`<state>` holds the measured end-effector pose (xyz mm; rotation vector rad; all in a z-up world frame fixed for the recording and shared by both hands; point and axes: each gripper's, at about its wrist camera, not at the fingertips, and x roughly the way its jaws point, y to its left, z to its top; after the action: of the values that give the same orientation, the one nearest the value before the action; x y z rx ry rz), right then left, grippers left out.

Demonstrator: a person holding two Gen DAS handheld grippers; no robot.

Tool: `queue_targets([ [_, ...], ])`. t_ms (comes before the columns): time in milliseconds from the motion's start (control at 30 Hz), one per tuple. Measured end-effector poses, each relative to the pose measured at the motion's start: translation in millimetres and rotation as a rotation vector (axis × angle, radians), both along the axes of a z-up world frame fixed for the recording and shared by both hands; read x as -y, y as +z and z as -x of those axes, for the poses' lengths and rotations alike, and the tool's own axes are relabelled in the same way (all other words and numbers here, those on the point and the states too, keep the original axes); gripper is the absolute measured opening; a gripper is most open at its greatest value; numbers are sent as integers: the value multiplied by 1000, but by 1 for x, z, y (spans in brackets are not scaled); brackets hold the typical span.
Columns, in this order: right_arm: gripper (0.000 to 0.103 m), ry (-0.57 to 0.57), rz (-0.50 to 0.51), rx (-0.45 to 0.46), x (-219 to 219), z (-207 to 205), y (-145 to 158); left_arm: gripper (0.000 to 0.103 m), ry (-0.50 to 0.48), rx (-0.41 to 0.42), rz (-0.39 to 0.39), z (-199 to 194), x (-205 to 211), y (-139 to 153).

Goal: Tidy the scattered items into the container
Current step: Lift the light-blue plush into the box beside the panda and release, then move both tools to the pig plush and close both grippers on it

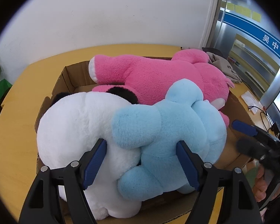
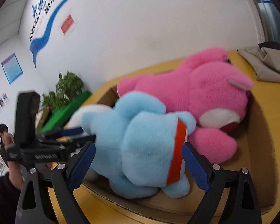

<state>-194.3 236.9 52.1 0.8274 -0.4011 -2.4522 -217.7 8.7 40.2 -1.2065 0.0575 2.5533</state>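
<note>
Left wrist view first: my left tool [image 1: 141, 163] is spread, its blue pads either side of the blue plush [image 1: 166, 136] but not squeezing it as far as I can see. That plush lies in the cardboard box [image 1: 69, 74], piled against the white plush [image 1: 74, 130], with the pink plush [image 1: 158, 74] along the box's far side. All three look tucked in, so I'd say the tidying is about done and the wide pads are just a let-go. The right tool pokes in past the box's right edge.

Right wrist view: my right tool [image 2: 138, 165] is spread wide too, nothing pinched, the blue plush [image 2: 140, 145] sitting between the pads. This side shows an orange band [image 2: 177, 153] on it that the other camera misses. The white plush barely peeks out behind it here. The box rests on the yellow worktop [image 2: 267, 100], and a grey bag [image 2: 267, 63] lies beyond the box.
</note>
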Motion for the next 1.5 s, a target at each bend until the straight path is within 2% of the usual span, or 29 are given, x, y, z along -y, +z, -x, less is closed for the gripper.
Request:
queue_targets([
  [100, 99, -34, 90, -79, -17, -19, 35, 75, 15, -10, 5, -15, -3, 8],
  [167, 103, -36, 108, -147, -20, -40, 62, 75, 0, -28, -18, -29, -5, 17],
  [267, 103, -18, 52, -200, -18, -76, 94, 76, -28, -70, -81, -61, -7, 36],
  [367, 103, -114, -64, -215, -26, -113, 103, 77, -42, -106, -113, -96, -8, 47],
  [467, 103, -163, -151, -136, -48, -141, 86, 78, -65, -87, -140, -123, -13, 40],
  [533, 103, -213, -239, 0, -64, -151, 61, 78, -76, -61, -130, -137, -20, 27],
  [600, 103, -257, -286, 115, -79, -159, 39, 78, -84, -32, -135, -148, -28, 15],
  [733, 103, -319, -304, 245, -99, -170, 5, 78, -114, 43, -205, -162, -41, -8],
  [800, 103, -336, -312, 293, -102, -168, -9, 78, -122, 63, -201, -165, -48, -13],
  [867, 103, -302, -325, 329, -97, -168, -20, 78, -134, 69, -202, -170, -53, -13],
  [1033, 101, -186, -310, 341, -70, -166, -38, 78, -126, 83, -203, -175, -55, -14],
  [1100, 94, -139, -308, 338, -56, -167, -42, 78, -119, 97, -210, -176, -55, -17],
  [1233, 91, -99, -431, 260, -27, -177, -39, 78, -138, 131, -252, -174, -59, -21],
  [1500, 91, 12, -464, 159, -2, -199, -43, 78, -238, 234, -322, -158, -96, -31],
])
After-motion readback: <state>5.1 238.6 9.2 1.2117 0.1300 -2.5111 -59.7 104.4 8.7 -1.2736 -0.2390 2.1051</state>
